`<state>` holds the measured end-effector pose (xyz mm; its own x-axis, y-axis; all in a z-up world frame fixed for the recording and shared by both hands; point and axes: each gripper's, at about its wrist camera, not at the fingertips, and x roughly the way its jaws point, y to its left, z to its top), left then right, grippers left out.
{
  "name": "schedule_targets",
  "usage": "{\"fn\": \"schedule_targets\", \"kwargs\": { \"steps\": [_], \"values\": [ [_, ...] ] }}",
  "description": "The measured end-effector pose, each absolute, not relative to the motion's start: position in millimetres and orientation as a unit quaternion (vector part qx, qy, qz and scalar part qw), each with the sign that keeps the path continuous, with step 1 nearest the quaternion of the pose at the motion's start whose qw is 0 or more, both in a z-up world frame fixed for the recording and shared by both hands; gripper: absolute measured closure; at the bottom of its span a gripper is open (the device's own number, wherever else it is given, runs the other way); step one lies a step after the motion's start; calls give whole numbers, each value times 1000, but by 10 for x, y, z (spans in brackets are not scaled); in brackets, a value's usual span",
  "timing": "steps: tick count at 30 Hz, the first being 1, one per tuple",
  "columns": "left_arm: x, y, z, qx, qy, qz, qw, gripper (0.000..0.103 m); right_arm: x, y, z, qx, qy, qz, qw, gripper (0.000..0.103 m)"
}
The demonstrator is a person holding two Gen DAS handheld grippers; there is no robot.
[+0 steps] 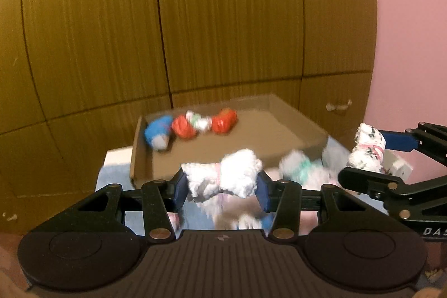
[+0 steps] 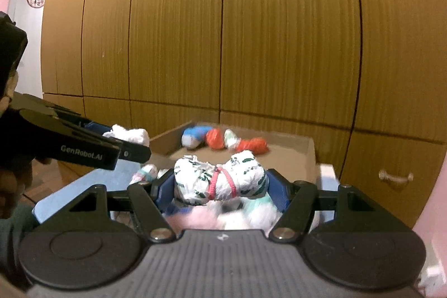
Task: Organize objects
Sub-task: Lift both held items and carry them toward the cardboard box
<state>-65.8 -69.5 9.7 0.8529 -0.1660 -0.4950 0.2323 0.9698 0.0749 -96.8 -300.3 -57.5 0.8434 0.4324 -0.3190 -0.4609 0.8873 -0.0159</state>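
The cardboard tray [image 1: 296,119] is the landmark. Along its far wall, from left to right, lie a blue bundle [image 1: 157,131], a red bundle [image 1: 183,127], a white-and-green bundle [image 1: 199,121] and a second red bundle [image 1: 225,120]. In front of the tray, the left hand-held gripper [image 1: 222,183] is clamped on a plain white bundle [image 1: 223,176] tied with a pink band. To the right of that, also on the near side of the tray, the right hand-held gripper [image 2: 220,186] is clamped on a white green-printed bundle [image 2: 219,180] bound with a pink elastic. Below both, blurred loose bundles [image 1: 297,166] lie on a light blue surface [image 1: 111,175].
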Motion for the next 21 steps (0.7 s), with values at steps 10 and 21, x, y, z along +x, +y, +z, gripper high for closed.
{"fn": "schedule_targets", "kwargs": {
  "steps": [10,21],
  "values": [
    [35,-753,312,74,261,-139,953,48,-262,-3086,-290,-97,163,237,953,38],
    [871,-964,303,95,274,-207,935,48,380,-3048,-230,-166,186,266,931,38]
  ]
}}
